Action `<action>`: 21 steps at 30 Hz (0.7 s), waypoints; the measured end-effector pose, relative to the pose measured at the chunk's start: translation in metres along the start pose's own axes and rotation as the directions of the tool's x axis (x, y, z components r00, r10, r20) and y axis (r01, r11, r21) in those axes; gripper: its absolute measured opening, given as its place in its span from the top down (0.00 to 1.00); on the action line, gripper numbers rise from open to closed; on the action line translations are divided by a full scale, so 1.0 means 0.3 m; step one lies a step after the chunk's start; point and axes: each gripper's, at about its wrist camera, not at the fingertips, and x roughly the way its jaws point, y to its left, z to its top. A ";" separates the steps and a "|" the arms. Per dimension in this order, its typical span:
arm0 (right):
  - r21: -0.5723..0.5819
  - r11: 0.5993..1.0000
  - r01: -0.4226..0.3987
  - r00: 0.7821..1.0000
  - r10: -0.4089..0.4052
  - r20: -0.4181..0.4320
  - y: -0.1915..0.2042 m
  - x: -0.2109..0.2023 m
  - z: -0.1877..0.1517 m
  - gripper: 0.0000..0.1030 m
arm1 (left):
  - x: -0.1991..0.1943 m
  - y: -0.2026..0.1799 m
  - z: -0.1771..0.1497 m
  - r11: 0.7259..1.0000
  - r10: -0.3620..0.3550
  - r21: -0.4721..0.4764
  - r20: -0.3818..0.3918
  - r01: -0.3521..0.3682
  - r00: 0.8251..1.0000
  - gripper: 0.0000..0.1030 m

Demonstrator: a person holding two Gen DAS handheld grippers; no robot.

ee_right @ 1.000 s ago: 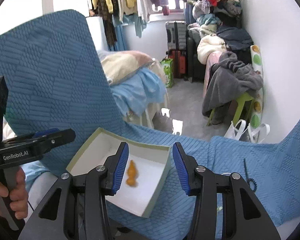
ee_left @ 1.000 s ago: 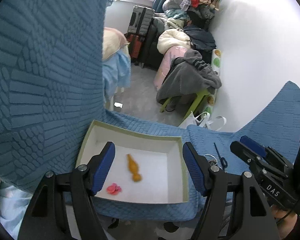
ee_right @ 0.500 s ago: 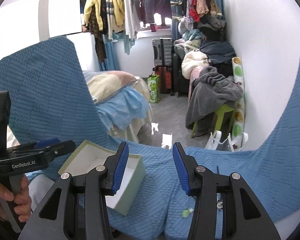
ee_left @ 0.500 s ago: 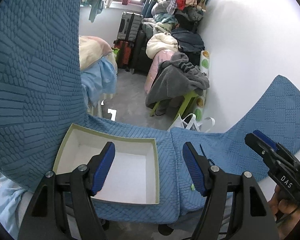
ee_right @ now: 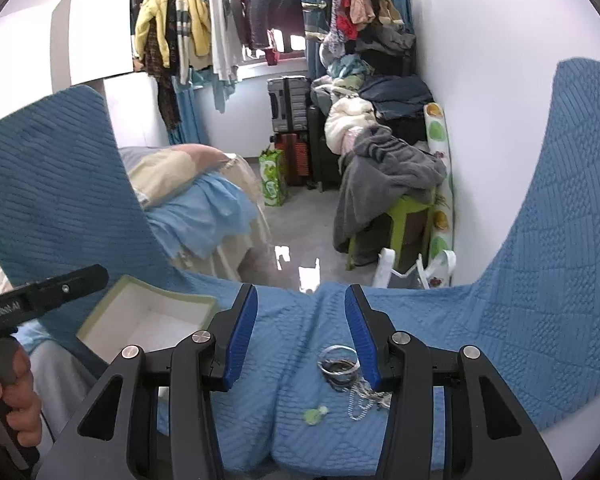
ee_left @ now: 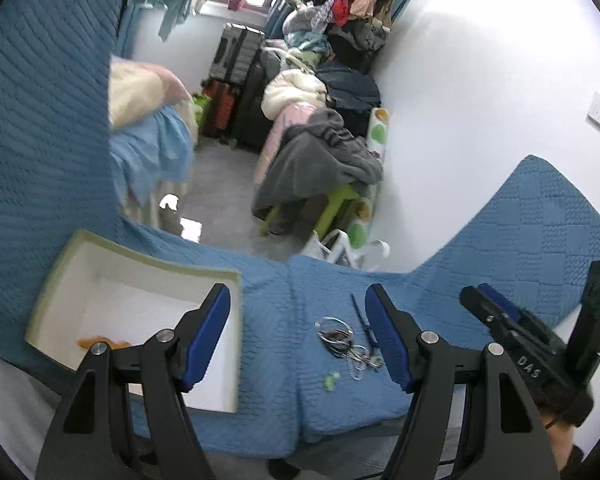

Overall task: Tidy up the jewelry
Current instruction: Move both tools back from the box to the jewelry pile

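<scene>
A white open box [ee_left: 80,288] with a pale green rim sits on the blue quilted cover, left of centre; an orange piece [ee_left: 96,342] lies inside it. It also shows in the right wrist view [ee_right: 148,320]. A tangle of silver bangles and chains [ee_left: 336,334] lies on the cover, with a small green piece [ee_left: 330,380] and a dark thin piece [ee_left: 360,316] beside it. My left gripper [ee_left: 298,336] is open and empty, above the cover between box and pile. My right gripper [ee_right: 300,338] is open and empty, above the bangles [ee_right: 338,362] and green piece [ee_right: 314,414].
The blue quilted cover [ee_right: 540,280] rises at both sides. Beyond its far edge the floor [ee_right: 300,216] drops away, with a bed [ee_right: 204,200], suitcases [ee_right: 290,108], a clothes-heaped green stool [ee_right: 400,208] and a white wall.
Both grippers have swung right, from over the box toward the jewelry pile. The box has slid to the left in both views. The bangles and green piece have come into view.
</scene>
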 end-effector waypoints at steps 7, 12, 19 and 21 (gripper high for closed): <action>0.039 0.999 0.026 0.996 -0.022 -0.087 -0.119 0.082 -0.119 0.65 | 0.122 -0.085 -0.094 0.998 -0.045 0.041 -0.049 0.047 0.998 0.32; 0.072 0.997 0.041 0.990 -0.031 -0.136 -0.188 0.131 -0.196 0.66 | 0.212 -0.109 -0.152 0.998 -0.042 0.037 -0.089 0.046 0.995 0.34; 0.124 0.991 0.058 0.975 -0.030 -0.220 -0.284 0.250 -0.324 0.67 | 0.346 -0.142 -0.244 0.996 -0.066 0.052 -0.159 0.076 0.985 0.39; 0.135 0.989 0.062 0.968 -0.027 -0.249 -0.308 0.280 -0.359 0.68 | 0.388 -0.155 -0.278 0.995 -0.066 0.068 -0.180 0.080 0.981 0.39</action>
